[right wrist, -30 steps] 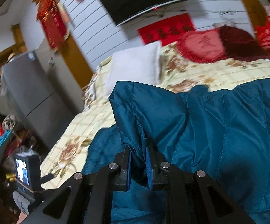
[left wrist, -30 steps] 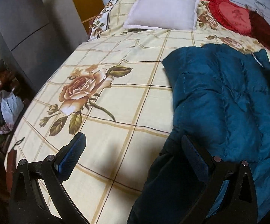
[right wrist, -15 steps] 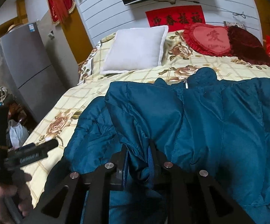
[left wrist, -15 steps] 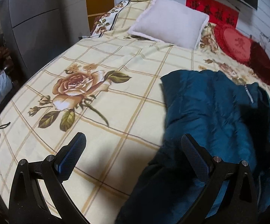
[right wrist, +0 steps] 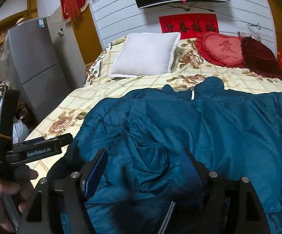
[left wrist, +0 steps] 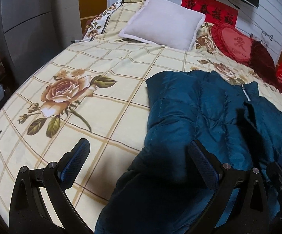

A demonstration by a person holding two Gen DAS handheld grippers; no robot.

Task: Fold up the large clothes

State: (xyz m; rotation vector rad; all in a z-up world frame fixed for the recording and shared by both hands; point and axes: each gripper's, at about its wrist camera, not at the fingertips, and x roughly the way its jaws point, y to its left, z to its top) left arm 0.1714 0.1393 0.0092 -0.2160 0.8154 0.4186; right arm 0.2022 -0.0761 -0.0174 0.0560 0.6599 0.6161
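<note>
The teal padded jacket (right wrist: 209, 128) lies spread across the right half of the flowered bedspread (left wrist: 94, 117), collar toward the far pillows and one sleeve laid in over its front, so I judge a first fold made and the rest undone. The right gripper (right wrist: 145, 165) is opening its jaws, with loose fabric between them but the pads off it (a release, apparently). The left gripper (left wrist: 139, 154) gapes wide at the jacket's near left edge, grasping nothing.
</note>
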